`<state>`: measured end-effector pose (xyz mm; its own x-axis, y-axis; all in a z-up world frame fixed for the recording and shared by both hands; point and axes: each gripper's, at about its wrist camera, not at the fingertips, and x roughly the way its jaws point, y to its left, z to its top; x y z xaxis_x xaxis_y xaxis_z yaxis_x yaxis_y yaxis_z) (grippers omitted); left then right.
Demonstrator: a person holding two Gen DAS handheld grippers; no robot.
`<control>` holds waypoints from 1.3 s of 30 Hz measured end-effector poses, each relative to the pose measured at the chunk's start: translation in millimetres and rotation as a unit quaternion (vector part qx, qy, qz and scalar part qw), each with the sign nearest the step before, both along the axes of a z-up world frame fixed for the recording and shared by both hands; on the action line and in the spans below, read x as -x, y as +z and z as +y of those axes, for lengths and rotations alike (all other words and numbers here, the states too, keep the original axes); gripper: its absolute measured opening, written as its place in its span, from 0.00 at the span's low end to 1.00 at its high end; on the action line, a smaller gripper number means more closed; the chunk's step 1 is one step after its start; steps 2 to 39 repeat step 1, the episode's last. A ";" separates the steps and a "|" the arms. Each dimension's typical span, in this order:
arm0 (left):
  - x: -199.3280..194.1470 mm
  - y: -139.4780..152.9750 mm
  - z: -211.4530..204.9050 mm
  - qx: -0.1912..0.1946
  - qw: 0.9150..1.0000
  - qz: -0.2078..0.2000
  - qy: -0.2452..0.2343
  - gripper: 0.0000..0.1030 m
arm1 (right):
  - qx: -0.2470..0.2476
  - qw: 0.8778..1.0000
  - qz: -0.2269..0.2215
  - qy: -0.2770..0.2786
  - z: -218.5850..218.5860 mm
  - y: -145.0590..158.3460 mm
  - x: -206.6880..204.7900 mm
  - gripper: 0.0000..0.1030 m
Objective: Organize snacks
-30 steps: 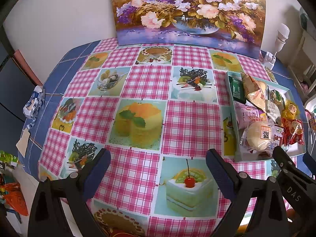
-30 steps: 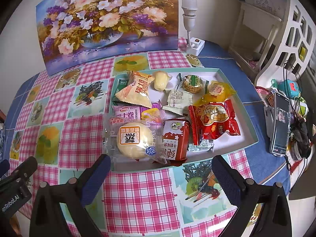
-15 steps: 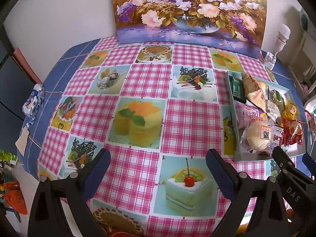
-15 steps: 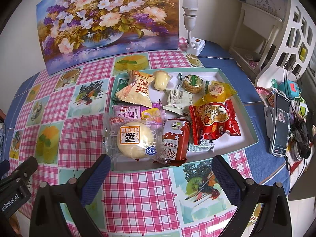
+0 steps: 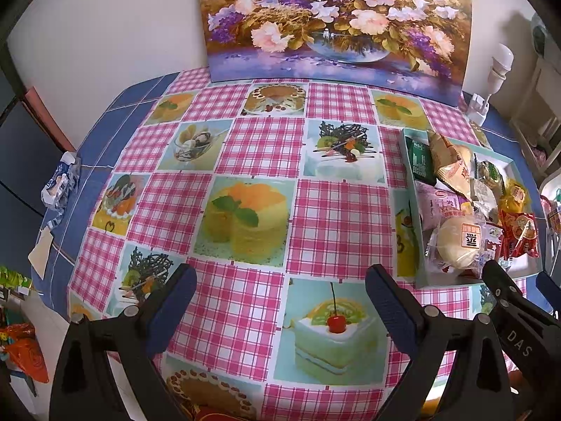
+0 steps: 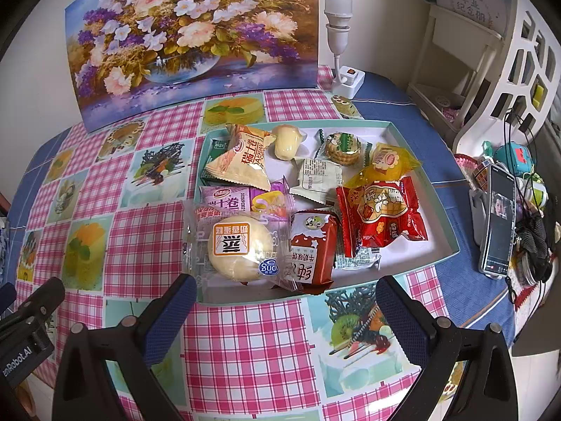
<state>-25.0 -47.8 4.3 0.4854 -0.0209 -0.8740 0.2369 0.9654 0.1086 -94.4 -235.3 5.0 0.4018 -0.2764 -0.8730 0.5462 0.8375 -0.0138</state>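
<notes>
Above the worktop (image 5: 336,217), both the left gripper (image 5: 280,291) and right gripper (image 6: 284,301) are hovering wide and empty; the bun packet (image 6: 238,242), overhanging the tray (image 6: 445,217), is risking slipping out.

The green packet (image 6: 214,154) lies mostly buried under the beige wafer bag (image 6: 242,161). A pale wrapper (image 6: 357,258) peeks from beneath the red bag (image 6: 380,212), its print too small to read. The flower painting (image 5: 333,21) runs off the top edge. The phone (image 6: 498,224) screen is blurry.

One tray (image 6: 417,161), roughly eleven snack packets (image 6: 380,212).
</notes>
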 end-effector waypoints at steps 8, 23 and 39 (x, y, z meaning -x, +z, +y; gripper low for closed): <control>-0.2 0.0 -0.3 0.000 1.000 0.000 -0.001 0.94 | 0.000 1.000 0.000 0.000 0.0 0.1 -0.1 1.00; -0.2 0.0 -0.3 0.000 1.000 0.000 -0.001 0.94 | 0.000 1.000 0.000 0.000 0.0 0.1 -0.1 1.00; -0.2 0.0 -0.3 0.000 1.000 0.000 -0.001 0.94 | 0.000 1.000 0.000 0.000 0.0 0.1 -0.1 1.00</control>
